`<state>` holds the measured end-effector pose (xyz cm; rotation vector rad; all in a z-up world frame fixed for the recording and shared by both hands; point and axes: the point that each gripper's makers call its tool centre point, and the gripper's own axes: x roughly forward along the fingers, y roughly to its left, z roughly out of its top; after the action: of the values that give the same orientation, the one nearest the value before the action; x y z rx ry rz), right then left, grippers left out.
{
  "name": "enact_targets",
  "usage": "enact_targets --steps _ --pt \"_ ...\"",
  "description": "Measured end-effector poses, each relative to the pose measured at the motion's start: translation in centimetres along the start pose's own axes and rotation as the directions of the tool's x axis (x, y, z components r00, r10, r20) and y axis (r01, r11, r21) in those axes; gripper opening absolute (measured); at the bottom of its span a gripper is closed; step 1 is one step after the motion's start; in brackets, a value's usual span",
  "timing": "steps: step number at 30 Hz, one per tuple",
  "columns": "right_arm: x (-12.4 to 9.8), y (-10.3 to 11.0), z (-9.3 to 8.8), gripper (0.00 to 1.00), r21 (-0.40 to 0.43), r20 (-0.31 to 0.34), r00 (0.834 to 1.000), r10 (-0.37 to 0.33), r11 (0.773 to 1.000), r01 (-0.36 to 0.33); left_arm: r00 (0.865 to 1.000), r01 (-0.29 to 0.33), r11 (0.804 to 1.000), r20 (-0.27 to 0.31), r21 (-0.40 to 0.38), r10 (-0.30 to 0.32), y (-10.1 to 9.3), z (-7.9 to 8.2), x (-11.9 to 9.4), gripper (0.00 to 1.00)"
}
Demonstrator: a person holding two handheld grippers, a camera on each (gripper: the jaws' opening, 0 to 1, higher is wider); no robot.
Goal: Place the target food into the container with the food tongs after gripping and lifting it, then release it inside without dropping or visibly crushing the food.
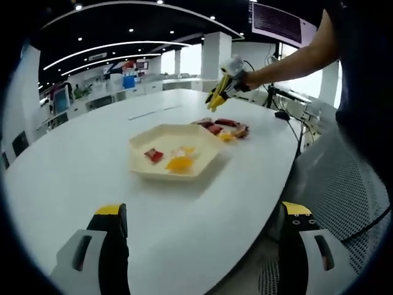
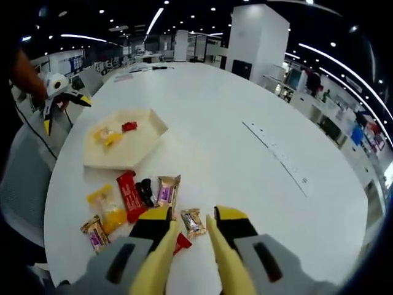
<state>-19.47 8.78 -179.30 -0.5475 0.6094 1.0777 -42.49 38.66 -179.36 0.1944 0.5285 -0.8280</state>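
On the white table [image 2: 245,92] a scatter of wrapped snacks lies just beside the cream hexagonal tray [image 2: 153,126], which already holds a red-wrapped piece [image 2: 129,126] and yellow ones [image 2: 104,136]. In the right gripper view the right gripper [image 2: 191,236] hangs over the near end of that scatter with yellow food tongs [image 2: 153,270] gripped in its jaws; the tong arms run forward with a gap between their tips, holding nothing, and how hard the jaws clamp on them I cannot tell. Close ahead of the tips lie a small brown-wrapped candy [image 2: 193,221] and a purple-and-tan bar [image 2: 167,190], with a red bar [image 2: 129,195], a dark piece [image 2: 145,192], a yellow packet [image 2: 109,209] and another small bar [image 2: 96,233] off to the side. Which one is the target cannot be told; the brown candy looks nearest. These are probably light, with slick, crinkly wrappers that could slip out of smooth tongs, and soft enough inside to dent under a hard squeeze. A grip across the short middle of the wrapper, not its flared ends, seems safest. In the left gripper view the left gripper [image 1: 202,246] waits well back from the tray, its jaws spread wide and empty.
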Motion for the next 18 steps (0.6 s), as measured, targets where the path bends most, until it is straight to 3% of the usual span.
enact_targets --steps 7,18 --pt "1.4 -0.1 -1.4 0.25 -0.029 -0.034 0.999 0.014 0.999 -0.015 1.0 -0.001 1.0 -0.009 0.007 0.001 0.0 -0.1 0.0 1.0" --pt "2.6 -0.2 -1.5 0.26 -0.02 -0.04 0.999 0.033 0.999 -0.034 1.0 0.003 1.0 -0.025 -0.001 -0.003 0.0 -0.4 0.1 1.0"
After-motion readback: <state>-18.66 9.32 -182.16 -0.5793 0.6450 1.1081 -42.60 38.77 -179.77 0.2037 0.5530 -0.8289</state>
